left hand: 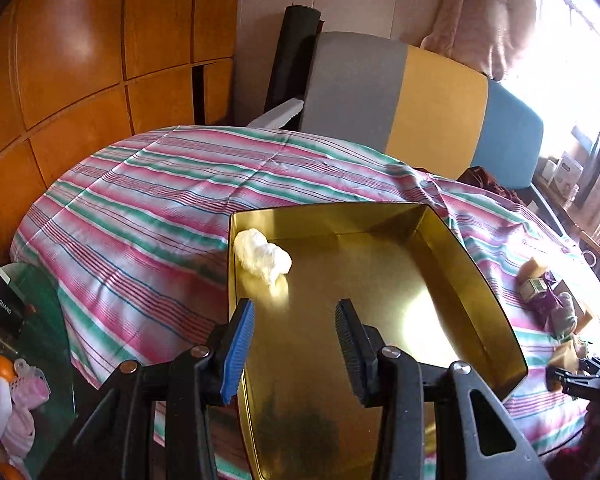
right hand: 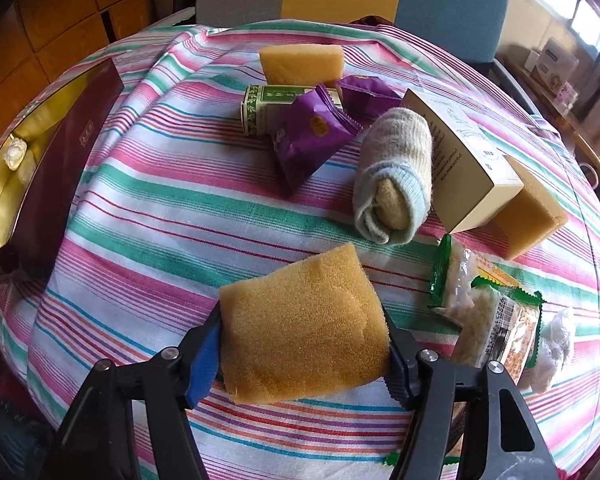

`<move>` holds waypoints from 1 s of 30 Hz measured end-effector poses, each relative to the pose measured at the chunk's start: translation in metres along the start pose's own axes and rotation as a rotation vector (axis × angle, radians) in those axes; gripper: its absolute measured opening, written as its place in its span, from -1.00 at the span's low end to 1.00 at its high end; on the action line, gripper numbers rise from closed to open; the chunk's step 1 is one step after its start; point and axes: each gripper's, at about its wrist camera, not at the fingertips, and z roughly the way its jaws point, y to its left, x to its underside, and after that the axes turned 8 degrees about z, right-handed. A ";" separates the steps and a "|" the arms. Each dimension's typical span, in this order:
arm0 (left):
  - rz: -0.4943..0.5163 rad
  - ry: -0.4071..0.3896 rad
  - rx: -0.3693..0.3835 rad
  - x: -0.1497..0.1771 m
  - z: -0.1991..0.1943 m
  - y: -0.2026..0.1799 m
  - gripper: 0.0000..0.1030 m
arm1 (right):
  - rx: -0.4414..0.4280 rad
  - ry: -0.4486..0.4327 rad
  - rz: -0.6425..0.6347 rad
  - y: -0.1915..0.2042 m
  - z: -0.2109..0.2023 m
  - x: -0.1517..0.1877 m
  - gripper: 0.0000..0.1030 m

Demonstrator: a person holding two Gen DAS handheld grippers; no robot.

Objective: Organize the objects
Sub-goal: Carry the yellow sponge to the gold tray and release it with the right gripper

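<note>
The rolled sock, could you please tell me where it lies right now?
In the right wrist view the rolled sock lies right of centre on the striped cloth, between a purple packet and a cream box.

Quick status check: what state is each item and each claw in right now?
Left claw: open, empty, over the tin.
Right claw: shut on sponge.
Tin: open, holds only a white wad.
Sock: rolled up, on the cloth.
Purple packet: sealed.

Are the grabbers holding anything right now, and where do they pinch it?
The right gripper squeezes a yellow sponge by its two side edges, near its closer end. The left gripper holds nothing, its jaws open over the gold tin.
</note>
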 end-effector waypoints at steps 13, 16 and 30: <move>-0.049 0.024 0.022 0.017 -0.001 0.019 -0.18 | -0.202 -0.166 -0.028 0.089 -0.059 -0.047 0.32; -0.068 0.027 0.021 0.018 -0.002 0.028 -0.18 | -0.282 -0.181 -0.099 0.135 -0.068 -0.064 0.33; -0.230 0.034 -0.030 0.032 -0.010 0.094 -0.18 | -0.426 0.020 -0.374 0.355 0.003 -0.066 0.33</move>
